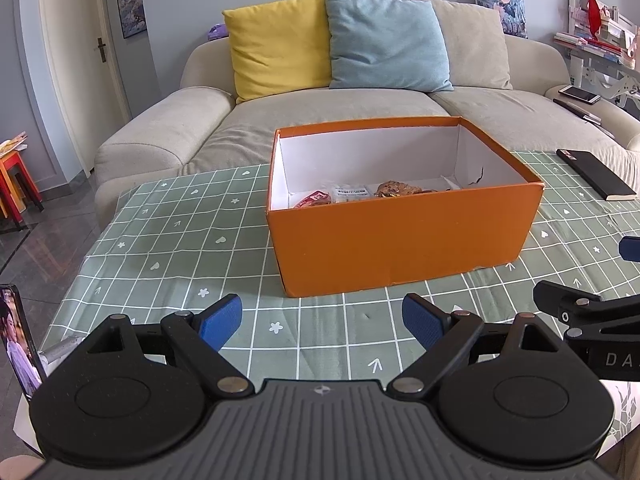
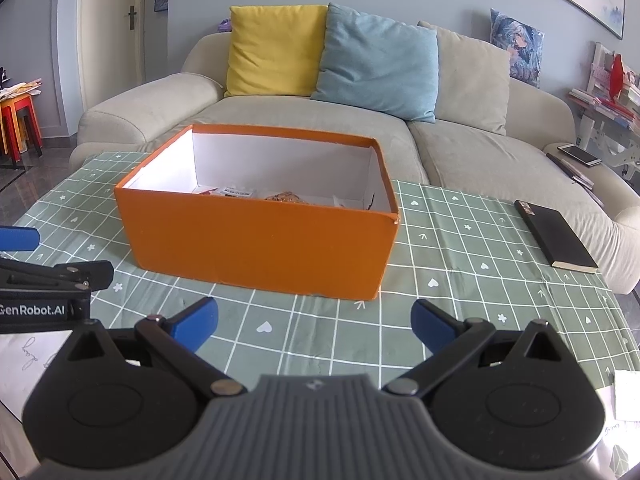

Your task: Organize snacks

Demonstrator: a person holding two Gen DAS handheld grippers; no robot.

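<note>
- Right now the left gripper [image 1: 322, 322], black-armed with blue pads, is spread wide and carries nothing; it hovers low over the green checked tablecloth [image 1: 168, 248] on the near side of the box.
- Likewise the right gripper [image 2: 314, 322] is released, jaws apart and empty, level with its partner and just beside it; each one shows at the edge of the other's view.
- Straight ahead of both stands the orange cardboard box with a white lining [image 1: 400, 240], open at the top, resting on the cloth near the middle of the table.
- Inside it, along the floor of the box, lie the wrapped snacks [image 1: 384, 192]: a red packet at the left, a clear one with a white label, and a brownish, glossy one further right. The near wall hides most of them, so how many there are cannot be told.
- No loose snack shows on the cloth in either view; a black notebook [image 2: 556, 236] lies well apart at the right, and some white paper [image 2: 24, 364] sits at the near edge.
- Judging by this, the packing step looks finished or close to it, with both grippers standing idle between moves.
- A next move would call for either finding a remaining snack outside these views, or reaching over the near wall from above to tidy the packets, coming down with jaws open and clearing the rim.
</note>
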